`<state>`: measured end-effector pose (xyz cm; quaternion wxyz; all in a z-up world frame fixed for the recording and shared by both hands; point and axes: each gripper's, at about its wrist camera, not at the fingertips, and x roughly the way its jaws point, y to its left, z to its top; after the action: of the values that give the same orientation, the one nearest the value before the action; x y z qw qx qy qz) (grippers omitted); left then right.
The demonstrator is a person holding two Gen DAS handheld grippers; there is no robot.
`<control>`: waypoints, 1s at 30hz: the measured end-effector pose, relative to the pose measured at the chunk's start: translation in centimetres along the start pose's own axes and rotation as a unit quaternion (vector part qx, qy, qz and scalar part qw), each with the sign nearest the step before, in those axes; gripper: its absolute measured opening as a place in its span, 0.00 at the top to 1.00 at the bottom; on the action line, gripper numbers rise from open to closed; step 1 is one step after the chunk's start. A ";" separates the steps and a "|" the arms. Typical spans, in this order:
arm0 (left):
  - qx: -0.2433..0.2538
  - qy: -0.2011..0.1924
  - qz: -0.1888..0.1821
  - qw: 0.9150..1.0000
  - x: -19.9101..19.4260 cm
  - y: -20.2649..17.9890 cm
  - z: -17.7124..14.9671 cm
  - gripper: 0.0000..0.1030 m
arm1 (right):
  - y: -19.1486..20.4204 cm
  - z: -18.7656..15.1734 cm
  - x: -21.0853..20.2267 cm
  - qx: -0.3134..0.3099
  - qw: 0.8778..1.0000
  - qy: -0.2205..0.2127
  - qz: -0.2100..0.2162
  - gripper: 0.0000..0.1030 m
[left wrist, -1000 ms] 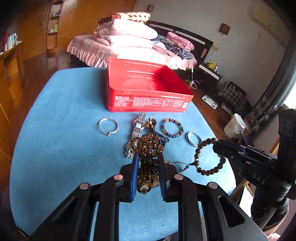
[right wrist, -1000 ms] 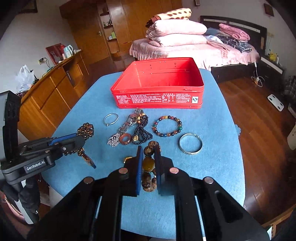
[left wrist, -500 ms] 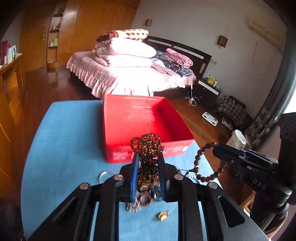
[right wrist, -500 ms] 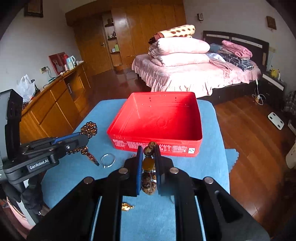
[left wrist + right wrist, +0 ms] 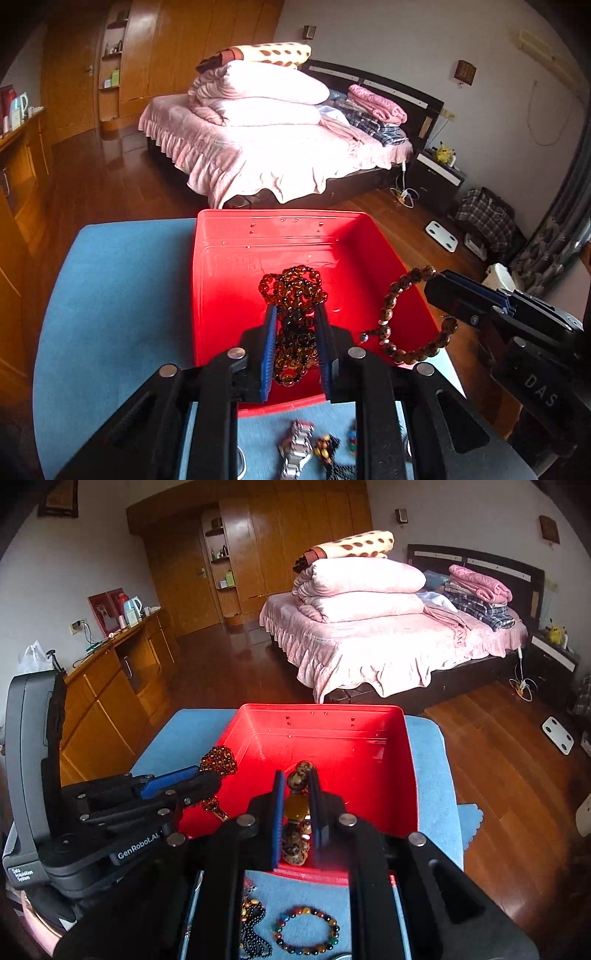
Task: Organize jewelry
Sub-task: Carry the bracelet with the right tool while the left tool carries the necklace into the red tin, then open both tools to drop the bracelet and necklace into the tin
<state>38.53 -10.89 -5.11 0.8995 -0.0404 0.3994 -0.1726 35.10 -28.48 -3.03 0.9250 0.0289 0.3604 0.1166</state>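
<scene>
A red open box point(image 5: 225, 288) point(image 5: 399, 775) stands on the blue table. My left gripper point(image 5: 295, 314) is shut on a bunch of amber bead strands point(image 5: 293, 288), held over the box's front part; it also shows in the right wrist view point(image 5: 210, 775). My right gripper point(image 5: 297, 779) is shut on a brown wooden bead bracelet point(image 5: 295, 827), also held over the box; in the left wrist view the bracelet point(image 5: 402, 354) hangs from it point(image 5: 434, 282) at the box's right wall.
On the blue table point(image 5: 118, 295) in front of the box lie a multicoloured bead bracelet point(image 5: 306, 930), a black bead strand point(image 5: 253, 934) and a metal watch point(image 5: 295, 450). A bed point(image 5: 388, 635) and wooden cabinets point(image 5: 110, 694) stand beyond the table.
Both grippers lifted their beads off the table and moved forward over the red box. The remaining jewelry has dropped to the bottom edge of both views.
</scene>
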 end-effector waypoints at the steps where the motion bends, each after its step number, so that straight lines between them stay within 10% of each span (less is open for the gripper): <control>1: -0.001 0.005 0.000 1.000 0.6 0.1 0.0 0.81 | -0.3 0.0 0.7 0.003 1.000 0.005 0.003 0.89; 13: -0.006 0.041 0.012 0.999 4.2 1.1 -0.6 0.80 | -2.3 -0.7 6.0 0.036 0.998 0.048 0.008 0.86; 30: 0.002 -0.044 0.074 0.996 -2.9 2.4 -3.5 0.16 | -2.5 -4.1 0.9 0.026 0.999 -0.003 -0.025 0.50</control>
<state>34.89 -7.42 -5.96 0.9264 -0.0162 0.3612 -0.1048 33.50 -30.77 -7.02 0.9276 0.0443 0.3614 0.0839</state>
